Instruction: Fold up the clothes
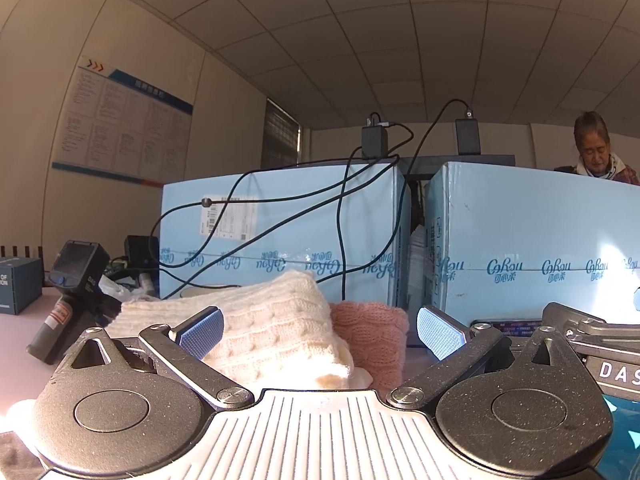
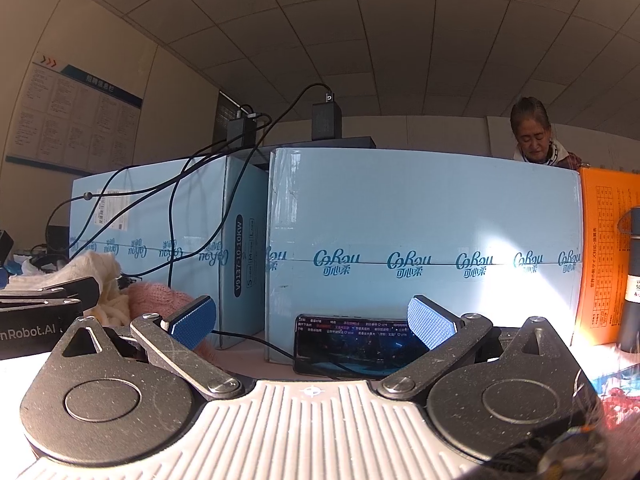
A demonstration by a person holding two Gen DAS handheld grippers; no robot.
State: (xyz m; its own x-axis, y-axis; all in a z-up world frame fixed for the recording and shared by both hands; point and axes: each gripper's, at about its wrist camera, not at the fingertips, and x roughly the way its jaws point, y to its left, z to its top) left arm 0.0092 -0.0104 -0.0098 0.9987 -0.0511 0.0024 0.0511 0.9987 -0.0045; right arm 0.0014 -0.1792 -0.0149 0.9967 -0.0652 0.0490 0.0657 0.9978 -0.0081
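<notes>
A folded cream cable-knit garment [image 1: 260, 328] lies on the table straight ahead of my left gripper [image 1: 320, 330], with a pink knit piece [image 1: 372, 336] against its right side. The left gripper stands open just short of them, its blue pads [image 1: 202, 330] empty. My right gripper [image 2: 312, 322] is also open and holds nothing; it faces a phone [image 2: 360, 344] leaning on a box. In the right wrist view the cream knit [image 2: 96, 276] and the pink knit [image 2: 160, 300] sit to the left, behind the left gripper's body [image 2: 36, 316].
Two light blue cartons [image 1: 280, 236] [image 2: 424, 240] wall off the back, draped with black cables [image 1: 340, 216] from chargers on top. An orange box [image 2: 608, 256] and a dark bottle [image 2: 632, 280] stand right. A handheld device [image 1: 68, 296] lies left. A person [image 2: 532, 136] sits behind the cartons.
</notes>
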